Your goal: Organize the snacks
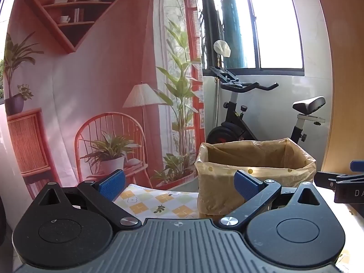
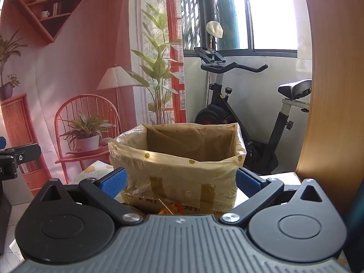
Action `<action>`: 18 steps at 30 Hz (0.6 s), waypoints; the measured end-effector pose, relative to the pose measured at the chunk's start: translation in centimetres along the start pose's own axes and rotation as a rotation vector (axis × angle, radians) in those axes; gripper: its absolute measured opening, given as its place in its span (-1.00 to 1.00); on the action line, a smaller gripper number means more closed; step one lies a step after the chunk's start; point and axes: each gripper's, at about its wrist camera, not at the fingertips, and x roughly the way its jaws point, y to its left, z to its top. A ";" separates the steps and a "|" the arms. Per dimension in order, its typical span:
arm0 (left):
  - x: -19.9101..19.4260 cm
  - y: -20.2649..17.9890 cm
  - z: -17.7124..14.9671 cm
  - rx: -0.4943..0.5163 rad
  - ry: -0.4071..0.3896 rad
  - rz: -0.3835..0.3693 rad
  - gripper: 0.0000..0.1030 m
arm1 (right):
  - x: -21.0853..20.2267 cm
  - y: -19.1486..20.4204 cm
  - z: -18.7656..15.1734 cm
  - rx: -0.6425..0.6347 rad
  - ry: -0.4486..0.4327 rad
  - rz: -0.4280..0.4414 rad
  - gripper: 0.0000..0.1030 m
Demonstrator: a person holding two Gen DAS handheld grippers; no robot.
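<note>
A brown box lined with a clear yellow-dotted plastic bag [image 1: 254, 166] stands open-topped on the table; it also shows in the right wrist view [image 2: 179, 166], close and centred. My left gripper [image 1: 179, 184] is open and empty, left of the box. My right gripper [image 2: 179, 180] is open, its blue pads either side of the box's near face. An orange-printed snack packet [image 2: 170, 208] peeks out low in front of the box. No other snacks are in view.
The table has a checked yellow and green cloth [image 1: 157, 200]. The right gripper's tip [image 1: 341, 180] shows at the right edge of the left view. A printed room backdrop [image 1: 91, 91] hangs behind; an exercise bike [image 1: 250, 118] stands behind the box.
</note>
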 end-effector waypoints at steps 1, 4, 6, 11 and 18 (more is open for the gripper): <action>0.0 0.0 0.0 0.003 -0.001 0.001 0.99 | 0.0 0.0 0.0 0.001 0.003 0.000 1.00; -0.1 -0.3 0.1 0.016 -0.007 0.013 0.99 | 0.1 -0.1 -0.1 0.005 0.002 0.002 1.00; -0.2 -0.2 0.2 0.006 -0.007 0.003 0.99 | 0.2 -0.1 -0.1 0.002 0.005 -0.001 1.00; -0.4 0.2 0.3 -0.003 -0.012 -0.013 0.98 | -0.2 -0.3 0.1 0.003 0.009 -0.005 1.00; -0.3 0.1 0.0 0.016 -0.014 0.007 0.98 | 0.1 -0.1 -0.2 0.006 0.007 0.002 1.00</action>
